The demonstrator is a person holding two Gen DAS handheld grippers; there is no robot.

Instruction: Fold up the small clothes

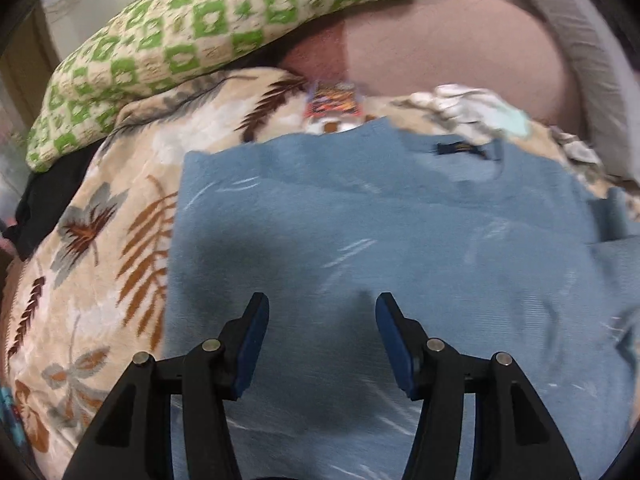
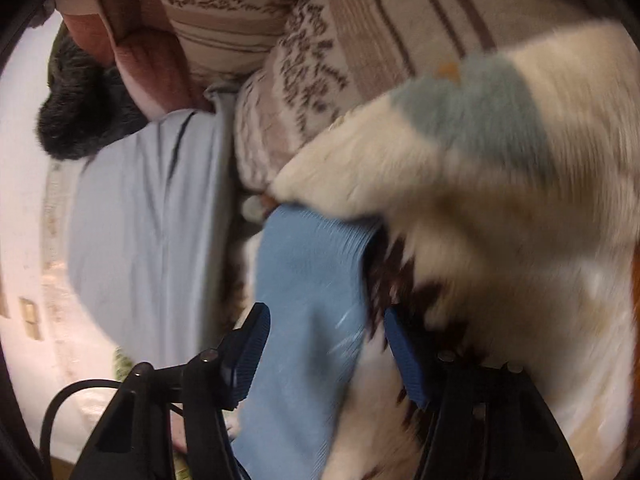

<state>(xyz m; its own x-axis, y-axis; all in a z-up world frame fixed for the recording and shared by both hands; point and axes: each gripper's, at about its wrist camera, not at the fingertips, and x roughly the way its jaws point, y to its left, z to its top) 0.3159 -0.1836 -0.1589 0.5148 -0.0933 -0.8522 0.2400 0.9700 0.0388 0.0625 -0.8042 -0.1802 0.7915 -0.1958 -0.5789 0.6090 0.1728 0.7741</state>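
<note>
From the left wrist I'm looking down on a blue knit garment (image 1: 380,240) spread flat over a fleece blanket with a leaf print (image 1: 100,240). My left gripper (image 1: 322,304) hangs over the lower middle of the cloth, jaws apart, nothing between the pads. The fabric fills the gap beneath them, and I can't tell whether the fingertips (image 1: 258,308) touch it. A dark label (image 1: 460,149) sits near the far edge of the garment, at the neckline. Beyond that, a green-and-cream checked pillow (image 1: 200,32) lies up left and a plain brownish cushion (image 1: 460,48) up right.

Over to the right wrist: the view is rolled and blurred. The right gripper (image 2: 324,312) has a band of the blue garment (image 2: 304,300) running up between its fingers. The left pad (image 2: 250,344) lies against the cloth's edge; the right one sits by the blanket's dark leaf pattern (image 2: 400,280), clear of the blue. I read the jaws as parted, not pinching. The fleece blanket (image 2: 500,200) bulks up on the right, a pale blue sheet (image 2: 148,220) lies left, and striped patterned bedding (image 2: 320,60) is behind.
</note>
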